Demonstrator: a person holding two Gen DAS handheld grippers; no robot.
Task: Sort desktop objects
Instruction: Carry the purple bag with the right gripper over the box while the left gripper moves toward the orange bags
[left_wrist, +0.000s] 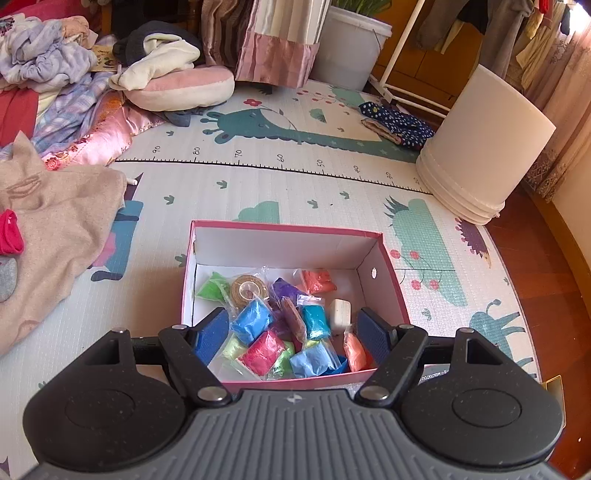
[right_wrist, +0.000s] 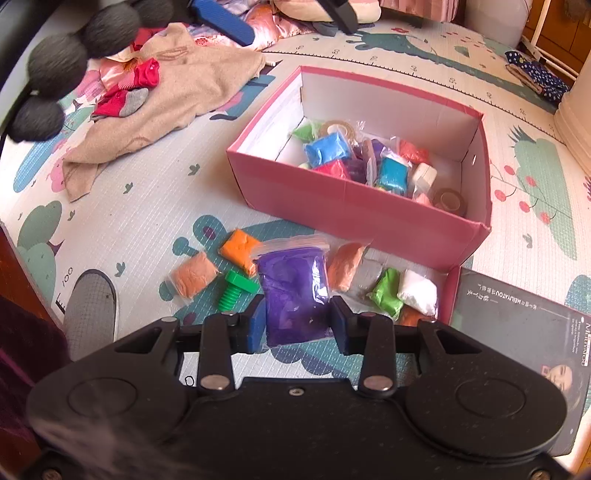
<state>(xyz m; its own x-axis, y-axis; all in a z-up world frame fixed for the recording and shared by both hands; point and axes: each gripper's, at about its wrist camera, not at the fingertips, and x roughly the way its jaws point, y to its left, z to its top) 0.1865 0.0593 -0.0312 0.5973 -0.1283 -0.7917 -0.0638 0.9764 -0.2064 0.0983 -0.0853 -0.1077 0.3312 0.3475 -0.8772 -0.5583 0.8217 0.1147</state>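
- Right gripper (right_wrist: 297, 325) has both pads pressed to the sides of the purple clay bag (right_wrist: 293, 291), grasped low so the zip top leans toward the pink box (right_wrist: 354, 206).
- Left gripper (left_wrist: 291, 332) hangs spread wide over the box, holding nothing; likely just emptied.
- Orange packets (right_wrist: 240, 249) and green bolt (right_wrist: 234, 288) lie unsorted on the mat (right_wrist: 147, 206), beside the box.

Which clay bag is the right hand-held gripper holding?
The big purple bag, clamped in the right hand-held gripper. The orange, green and white bags lie loose on the mat.
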